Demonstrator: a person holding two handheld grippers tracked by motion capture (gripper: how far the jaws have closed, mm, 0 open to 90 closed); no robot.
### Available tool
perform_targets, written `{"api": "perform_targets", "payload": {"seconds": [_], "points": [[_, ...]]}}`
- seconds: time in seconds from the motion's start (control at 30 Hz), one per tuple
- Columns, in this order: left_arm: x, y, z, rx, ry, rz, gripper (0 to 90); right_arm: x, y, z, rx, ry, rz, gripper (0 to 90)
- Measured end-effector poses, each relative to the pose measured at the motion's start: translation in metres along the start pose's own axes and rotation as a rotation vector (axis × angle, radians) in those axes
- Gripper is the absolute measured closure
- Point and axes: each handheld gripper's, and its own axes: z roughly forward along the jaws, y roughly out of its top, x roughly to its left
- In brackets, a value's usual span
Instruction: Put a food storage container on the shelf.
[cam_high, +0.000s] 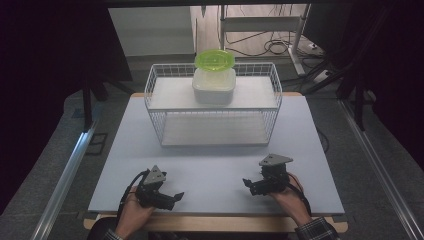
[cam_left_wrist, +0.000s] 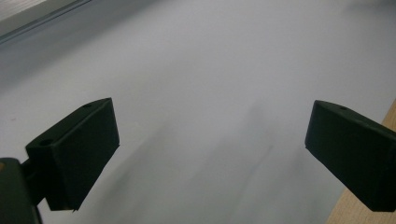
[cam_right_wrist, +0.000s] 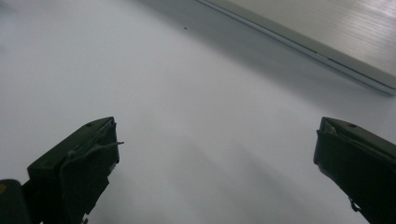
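Tongs, left (cam_high: 175, 196) and right (cam_high: 247, 182), gape wide and empty near the desk's (cam_high: 215, 165) front edge, well apart from the lidded container (cam_high: 214, 85).

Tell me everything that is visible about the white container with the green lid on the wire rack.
The white container is a squarish box with rounded corners that looks like matte or translucent plastic. It stands upright on the top shelf of the white wire rack, near the middle and toward the back. Its round, bright green lid looks translucent and wider than the box; it seems tilted or propped at the rear edge rather than pressed shut. Only the shelf and the lid touch it. Both claws are far from it, near the table's front edge.
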Motion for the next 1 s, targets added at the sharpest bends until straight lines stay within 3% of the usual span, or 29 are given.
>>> {"api": "perform_targets", "payload": {"seconds": [1.0], "points": [[0.0,0.0,0.002,0.018,-0.004,0.011,2.5,0.005,-0.008,0.017,0.099,0.037,-0.025,0.0]]}}
